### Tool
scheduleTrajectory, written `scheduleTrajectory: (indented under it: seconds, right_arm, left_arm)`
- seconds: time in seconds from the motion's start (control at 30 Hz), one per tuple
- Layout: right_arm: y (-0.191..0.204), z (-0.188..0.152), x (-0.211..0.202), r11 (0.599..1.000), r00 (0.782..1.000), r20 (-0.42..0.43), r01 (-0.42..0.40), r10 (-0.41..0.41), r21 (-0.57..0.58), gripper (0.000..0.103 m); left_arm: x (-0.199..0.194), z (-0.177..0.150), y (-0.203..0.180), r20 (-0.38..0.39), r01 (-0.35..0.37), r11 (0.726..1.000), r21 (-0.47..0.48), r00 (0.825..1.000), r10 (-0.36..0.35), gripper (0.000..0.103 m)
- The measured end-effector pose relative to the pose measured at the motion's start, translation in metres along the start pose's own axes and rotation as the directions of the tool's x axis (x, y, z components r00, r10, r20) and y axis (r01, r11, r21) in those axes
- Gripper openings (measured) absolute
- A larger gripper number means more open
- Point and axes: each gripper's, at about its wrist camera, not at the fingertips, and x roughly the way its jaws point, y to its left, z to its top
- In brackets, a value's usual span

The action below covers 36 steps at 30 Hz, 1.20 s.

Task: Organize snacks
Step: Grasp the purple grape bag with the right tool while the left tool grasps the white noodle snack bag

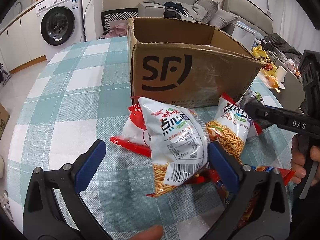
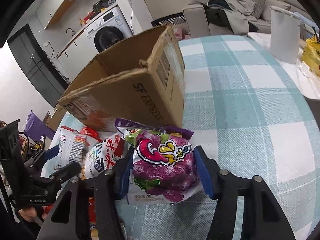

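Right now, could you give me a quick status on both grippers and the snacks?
Left gripper open around white noodle bag. Right gripper shut on purple snack bag. Cardboard box open ahead, nothing blocking.

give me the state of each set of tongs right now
Left tongs: open; only the right pad touches the white crinkly noodle-snack bag.
Right tongs: closed on the purple grape-print snack bag, both blue pads against its sides.

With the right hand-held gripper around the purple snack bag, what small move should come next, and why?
Probably lift it slightly. The right hand-held gripper has both blue pads pressed against the purple grape-print snack bag, which sits on the checked tablecloth just before the open brown cardboard box.
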Motion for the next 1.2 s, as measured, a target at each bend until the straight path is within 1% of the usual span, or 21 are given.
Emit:
scheduleTrajectory:
  seconds: [0.03,0.07,0.13,0.2,0.33,0.47,0.57,0.73,0.97,1.2]
  right_arm:
    - [0.001,0.0,-0.001,1.0,1.0,-0.001,0.001,-0.001,-0.001,0.052]
    - [0.001,0.0,-0.002,1.0,1.0,0.003,-0.003,0.003,-0.002,0.048]
    - [0.001,0.001,-0.005,1.0,1.0,0.016,-0.004,0.004,-0.002,0.047]
    - [0.002,0.002,-0.008,1.0,1.0,0.026,-0.015,0.015,0.002,0.047]
    - [0.004,0.003,-0.015,1.0,0.999,0.041,-0.023,0.023,-0.006,0.047]
    - [0.006,0.004,-0.02,1.0,0.999,0.046,-0.026,0.026,-0.012,0.047]
    - [0.006,0.004,-0.023,1.0,0.998,0.052,-0.027,0.027,-0.012,0.047]
    - [0.008,0.004,-0.031,0.999,0.997,0.071,-0.03,0.032,-0.018,0.047]
    - [0.011,0.005,-0.037,0.999,0.995,0.087,-0.04,0.043,-0.026,0.047]
    - [0.015,0.007,-0.052,0.998,0.991,0.121,-0.048,0.052,-0.036,0.047]
  left_arm:
    - [0.0,0.0,-0.001,0.002,0.001,1.0,0.005,1.0,-0.001,0.101]
    - [0.0,0.0,-0.001,0.002,0.005,1.0,0.01,1.0,-0.005,0.099]
    - [-0.001,0.0,-0.003,-0.002,0.024,1.0,0.02,1.0,-0.024,0.093]
    - [0.0,0.0,-0.005,-0.007,0.045,0.999,0.025,0.999,-0.045,0.085]
    - [-0.004,-0.002,-0.009,-0.005,0.078,0.996,0.031,0.997,-0.078,0.074]
    - [-0.005,-0.003,-0.011,-0.005,0.129,0.991,0.036,0.992,-0.129,0.053]
    - [-0.011,-0.004,-0.015,0.018,0.125,0.99,0.06,0.992,-0.126,0.042]
    - [-0.022,-0.005,-0.015,0.047,0.14,0.988,0.062,0.989,-0.143,0.039]
    - [-0.035,-0.004,-0.015,0.076,0.149,0.987,0.056,0.985,-0.153,0.039]
    - [-0.05,0.001,-0.011,0.112,0.156,0.987,0.04,0.981,-0.159,0.039]
